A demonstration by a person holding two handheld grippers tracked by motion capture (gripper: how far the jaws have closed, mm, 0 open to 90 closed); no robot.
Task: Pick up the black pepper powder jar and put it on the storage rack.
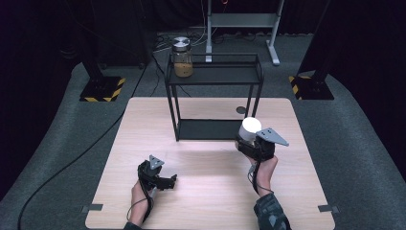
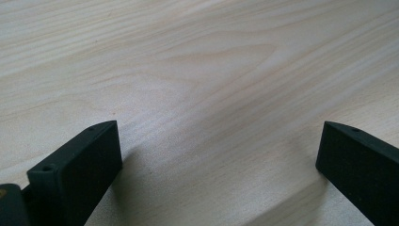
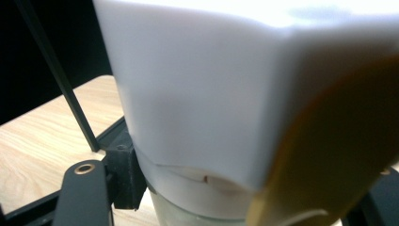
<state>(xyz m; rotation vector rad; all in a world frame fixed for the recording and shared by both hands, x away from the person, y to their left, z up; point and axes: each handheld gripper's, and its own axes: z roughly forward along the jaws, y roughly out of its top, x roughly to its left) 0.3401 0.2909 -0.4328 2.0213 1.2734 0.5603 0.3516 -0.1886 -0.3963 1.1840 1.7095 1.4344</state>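
A jar with a white lid hangs above the table in front of the right end of a black two-tier shelf, level with its lower tier. My right gripper is shut on this jar below the lid. In the right gripper view the white lid looms close, one black pad presses on the glass under it, and a blurred tan shape covers the right side. My left gripper rests low on the wood at the front left; its jaws stand open over bare table.
A glass jar with a silver lid and tan contents stands at the left end of the shelf's top tier. The lower tier is bare. A small dark disc lies on the table behind the shelf. Carpet surrounds the table.
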